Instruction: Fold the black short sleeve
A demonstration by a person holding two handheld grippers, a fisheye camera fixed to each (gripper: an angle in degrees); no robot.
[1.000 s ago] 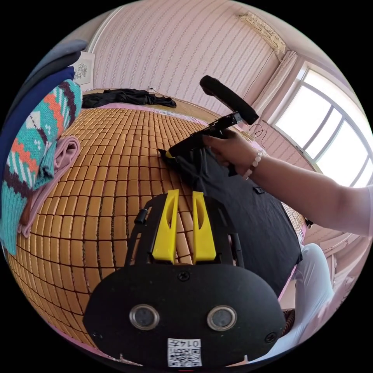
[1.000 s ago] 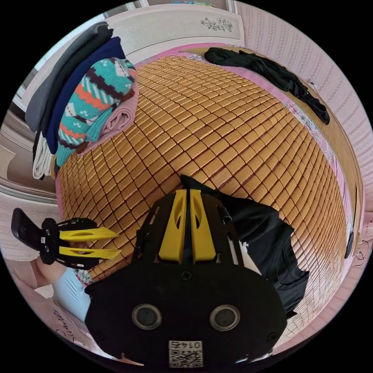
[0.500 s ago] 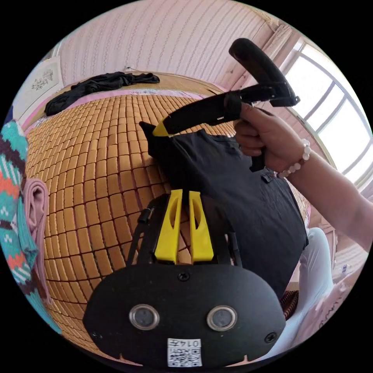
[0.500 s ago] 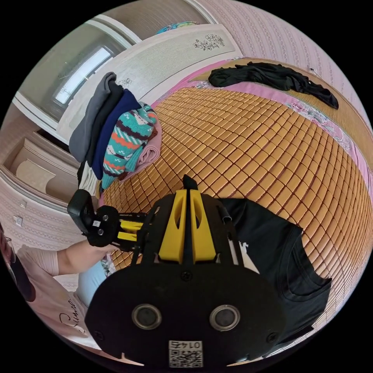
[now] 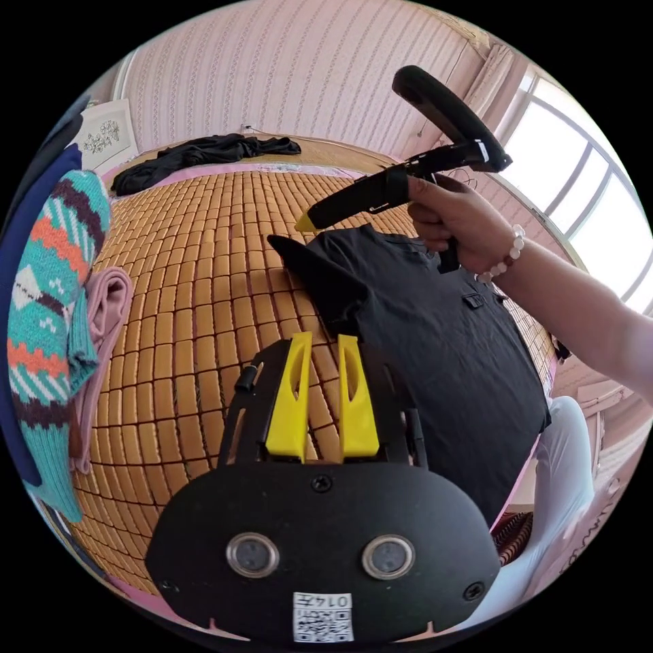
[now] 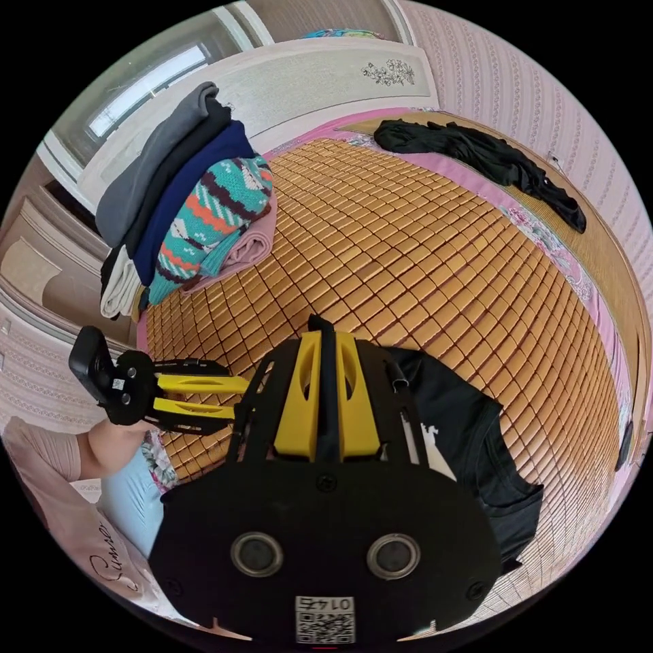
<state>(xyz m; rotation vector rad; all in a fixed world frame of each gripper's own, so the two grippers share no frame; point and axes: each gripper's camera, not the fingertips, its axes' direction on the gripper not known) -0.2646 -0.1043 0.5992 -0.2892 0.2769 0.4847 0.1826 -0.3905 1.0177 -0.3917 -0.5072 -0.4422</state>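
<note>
Right gripper (image 6: 325,340): jaws clamped on the black short sleeve (image 5: 435,340), lifting its sleeve corner.
Left gripper (image 5: 323,354): jaws slightly parted, empty, beside the shirt over the bed mat (image 5: 197,272).

Black short sleeve (image 5: 435,340): plain black tee, spread flat on woven mat, one sleeve pointing to 10 o'clock.

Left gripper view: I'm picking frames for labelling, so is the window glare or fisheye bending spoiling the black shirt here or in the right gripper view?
Left gripper view: the window is blown out white, yet the black shirt stays sharp with readable folds; the bamboo mat bulges from fisheye. Right gripper view: even light, no glare; the right gripper hides part of the shirt.
</note>
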